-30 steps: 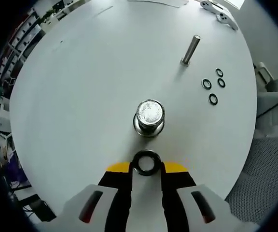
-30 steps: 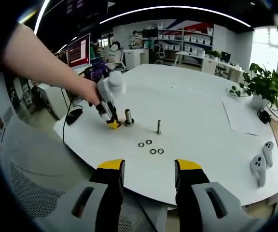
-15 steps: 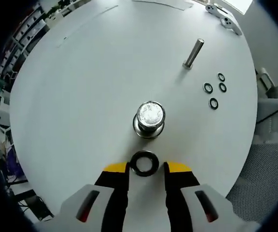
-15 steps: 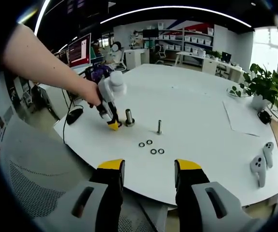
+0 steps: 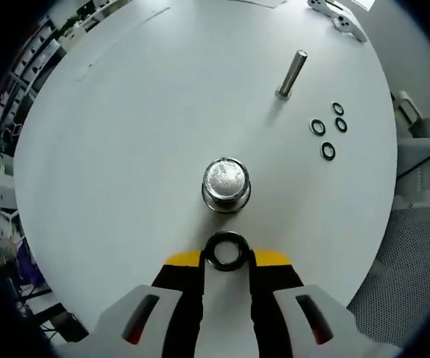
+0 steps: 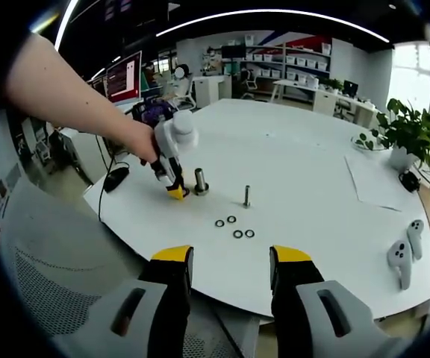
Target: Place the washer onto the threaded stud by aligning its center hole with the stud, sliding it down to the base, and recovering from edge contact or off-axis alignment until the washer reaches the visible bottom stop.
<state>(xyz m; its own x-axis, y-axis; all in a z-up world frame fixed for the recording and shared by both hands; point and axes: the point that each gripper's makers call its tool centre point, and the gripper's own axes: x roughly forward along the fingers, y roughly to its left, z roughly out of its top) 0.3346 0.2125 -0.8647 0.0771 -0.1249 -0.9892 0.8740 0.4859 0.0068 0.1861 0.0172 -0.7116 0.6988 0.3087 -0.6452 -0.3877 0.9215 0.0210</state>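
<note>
Left gripper view: the left gripper (image 5: 227,259) looks steeply down at the round white worktop (image 5: 125,134), its jaws closed to a narrow gap on a black washer (image 5: 226,251) pinched between the yellow tips. The washer is a dark ring with an open centre, lying flat to the camera, and its lower rim is partly hidden by the jaw tips. Just beyond it stands the threaded stud (image 5: 225,184), seen nearly end-on, so only its shiny round top and a collar at the base show; the threads cannot be made out. The washer is near the stud, not on it. Toward the far edge stands a thin metal pin (image 5: 291,74), with 4 spare washers (image 5: 328,127) loose beside it.

Right gripper view: the right gripper (image 6: 230,262) hangs off the near edge of the worktop, its jaws wide apart with nothing between them. A person's hand (image 6: 136,142) holds the left gripper, tips down beside the stud near the worktop's left edge. The washer there is probably too small to pick out.
</note>
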